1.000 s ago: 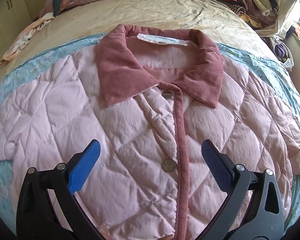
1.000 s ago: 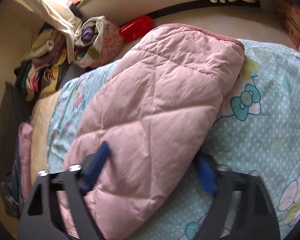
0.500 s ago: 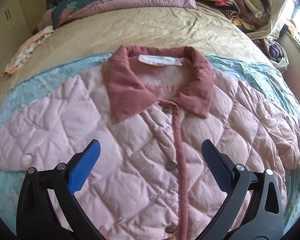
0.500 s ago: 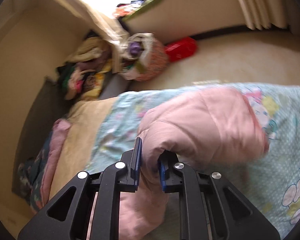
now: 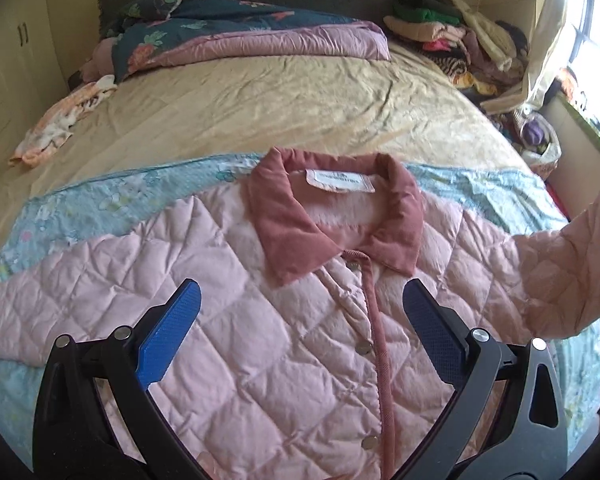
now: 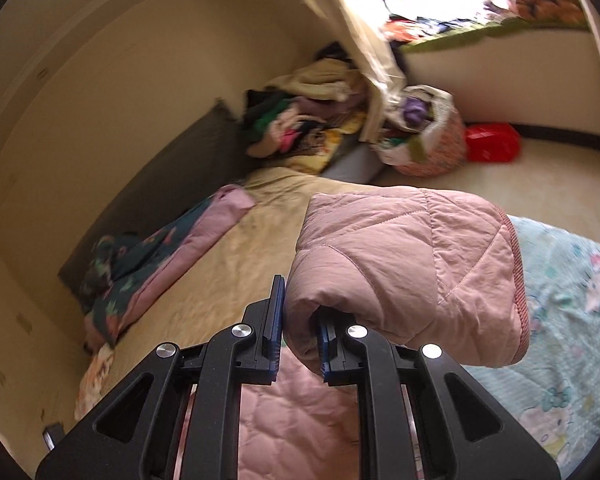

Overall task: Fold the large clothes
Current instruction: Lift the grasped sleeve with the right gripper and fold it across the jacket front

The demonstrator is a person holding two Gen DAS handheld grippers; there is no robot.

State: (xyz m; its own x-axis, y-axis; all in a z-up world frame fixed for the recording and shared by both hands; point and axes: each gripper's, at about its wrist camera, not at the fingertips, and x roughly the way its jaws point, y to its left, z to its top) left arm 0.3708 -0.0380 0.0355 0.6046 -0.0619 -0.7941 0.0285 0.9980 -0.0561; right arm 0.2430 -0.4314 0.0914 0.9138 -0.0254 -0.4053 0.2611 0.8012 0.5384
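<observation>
A pink quilted jacket (image 5: 284, 344) with a darker corduroy collar (image 5: 288, 232) lies front-up on a light blue printed sheet (image 5: 100, 208). My left gripper (image 5: 300, 320) hovers open above its chest, nothing between the blue pads. The jacket's right sleeve (image 5: 572, 264) is lifted off the bed at the right edge of the left wrist view. In the right wrist view my right gripper (image 6: 300, 328) is shut on that sleeve (image 6: 412, 272), pinching a fold near the cuff, which hangs over the fingers to the right.
A beige bedspread (image 5: 280, 100) covers the far half of the bed. A folded floral quilt (image 5: 228, 40) lies at the headboard, a clothes pile (image 5: 452, 40) at the far right corner. On the floor stand a basket (image 6: 428, 136) and a red container (image 6: 492, 144).
My right gripper closed on the sleeve and raised it off the sheet, rolling as it rose. The left gripper lifted and pulled back, so more of the jacket and bed shows.
</observation>
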